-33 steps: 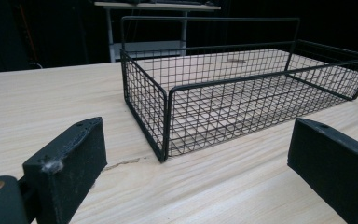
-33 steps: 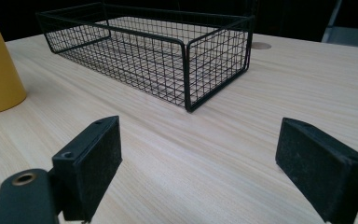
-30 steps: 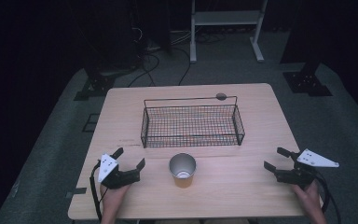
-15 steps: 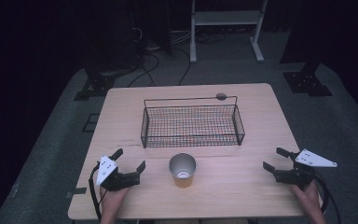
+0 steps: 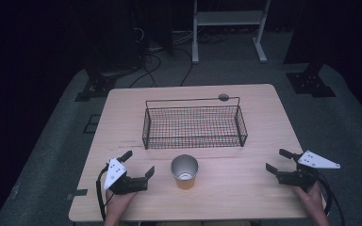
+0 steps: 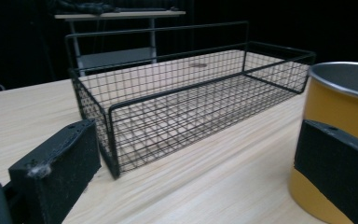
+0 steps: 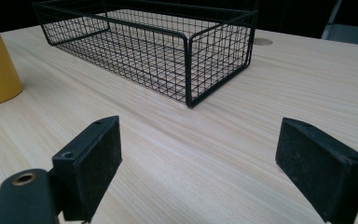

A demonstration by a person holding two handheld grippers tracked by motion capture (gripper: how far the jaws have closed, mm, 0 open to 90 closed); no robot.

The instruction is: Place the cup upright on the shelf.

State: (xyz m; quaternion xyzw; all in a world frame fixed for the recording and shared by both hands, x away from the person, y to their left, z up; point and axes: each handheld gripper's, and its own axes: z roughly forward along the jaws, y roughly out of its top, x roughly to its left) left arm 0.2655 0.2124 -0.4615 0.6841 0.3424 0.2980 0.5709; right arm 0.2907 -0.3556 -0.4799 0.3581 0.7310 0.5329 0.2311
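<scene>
**Both claws open, the cup untouched between them**

The left claw (image 5: 138,164) rests low on the pale wooden bench (image 5: 254,117) with its jaws spread wide and nothing between them. In the left gripper view its black padded fingers (image 6: 58,163) frame the scene, and the far one stands just in front of the yellow metal cup with a silvery rim and inside (image 6: 342,121), near it but not clearly touching. The right claw (image 5: 277,161) is likewise open and empty, well apart from the cup, near the bench's right edge.

The cup (image 5: 185,171) stands upright near the front edge of the bench, mouth up, between the two claws and much closer to the left one. Just beyond it sits the black wire-mesh basket with a thin rail handle (image 5: 193,123), which looks empty.

The cup looks light, stiff and thin-walled, so it should hold its shape under a firm pinch. Its painted side is smooth and tapers, which may let it slide down in the pads. A sound hold would be across the body at mid-height, or over the rim with one jaw inside and one outside. Being light and upright, it could tip if a jaw nudges it before both pads close.
</scene>
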